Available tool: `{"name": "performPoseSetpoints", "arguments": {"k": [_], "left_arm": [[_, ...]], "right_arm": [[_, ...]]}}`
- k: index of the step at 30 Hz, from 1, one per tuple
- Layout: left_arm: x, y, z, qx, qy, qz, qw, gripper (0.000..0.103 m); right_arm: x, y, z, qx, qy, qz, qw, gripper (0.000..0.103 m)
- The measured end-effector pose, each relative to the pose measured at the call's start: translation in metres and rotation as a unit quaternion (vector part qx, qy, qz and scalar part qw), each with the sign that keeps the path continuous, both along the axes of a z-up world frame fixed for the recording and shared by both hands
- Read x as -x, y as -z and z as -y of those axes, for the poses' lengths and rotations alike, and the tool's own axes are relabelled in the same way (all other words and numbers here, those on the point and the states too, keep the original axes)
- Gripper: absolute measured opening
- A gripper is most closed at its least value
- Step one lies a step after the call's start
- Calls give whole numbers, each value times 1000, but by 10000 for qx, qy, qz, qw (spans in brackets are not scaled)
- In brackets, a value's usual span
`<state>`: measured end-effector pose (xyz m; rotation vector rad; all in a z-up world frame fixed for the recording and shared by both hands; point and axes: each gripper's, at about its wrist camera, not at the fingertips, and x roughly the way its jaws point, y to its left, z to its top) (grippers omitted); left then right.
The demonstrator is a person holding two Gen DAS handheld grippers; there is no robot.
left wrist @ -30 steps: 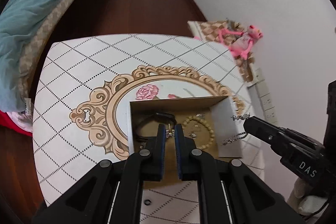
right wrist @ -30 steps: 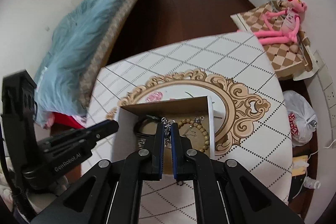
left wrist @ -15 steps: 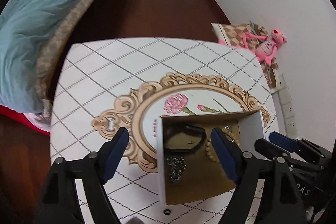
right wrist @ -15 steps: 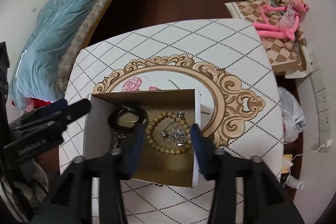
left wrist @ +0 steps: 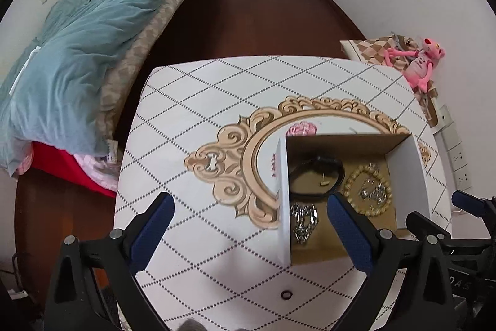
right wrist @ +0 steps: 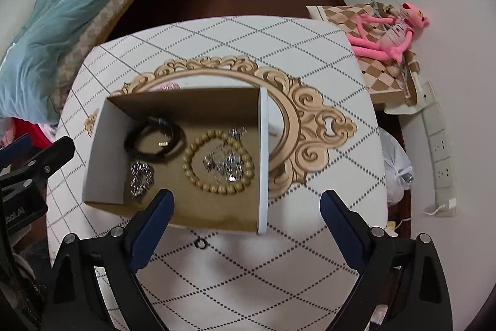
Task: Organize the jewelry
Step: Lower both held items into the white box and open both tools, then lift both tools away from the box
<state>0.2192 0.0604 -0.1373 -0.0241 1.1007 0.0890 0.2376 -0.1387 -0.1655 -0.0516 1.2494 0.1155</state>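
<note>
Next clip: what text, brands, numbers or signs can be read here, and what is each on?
"DAS": white letters on the black body of the right tongs.
Left tongs body: white lettering cut off by the frame edge, unreadable.
Pink plush toy chest label: too small.
White tag on the teal quilt: too small.
Both tongs have just been opening; nothing is gripped between them.

Bright, even indoor light; soft shadows; strong fisheye bending, dark vignette at corners; slight blur.
</note>
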Motion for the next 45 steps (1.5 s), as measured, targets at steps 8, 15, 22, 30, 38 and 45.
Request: {"name": "performPoseSetpoints", "arguments": {"k": [8, 15, 22, 30, 38, 45], "left_arm": [[21, -5, 7, -75, -56, 28, 10000, 101], [45, -29, 9, -125, -161, 323, 9993, 101], [70, -57, 12, -118, -173, 627, 9978, 101], [96, -80, 8, -94, -156, 865, 9961, 101], [111, -81, 9, -41, -134, 839, 9964, 101], [111, -27, 0, -397, -386, 519, 9971, 101]], "right_arm": [[18, -7, -1, 14, 47, 141, 9999, 97], [42, -42, 3, 44, 71, 598, 9982, 97], [68, -79, 5, 52, 89, 1037, 9946, 97], [97, -109, 6, -66, 111, 1298, 9915, 97], [111, -114, 5, -103, 84, 1337, 9909, 97], [109, -53, 17, -374, 301, 815, 9955, 96]]}}
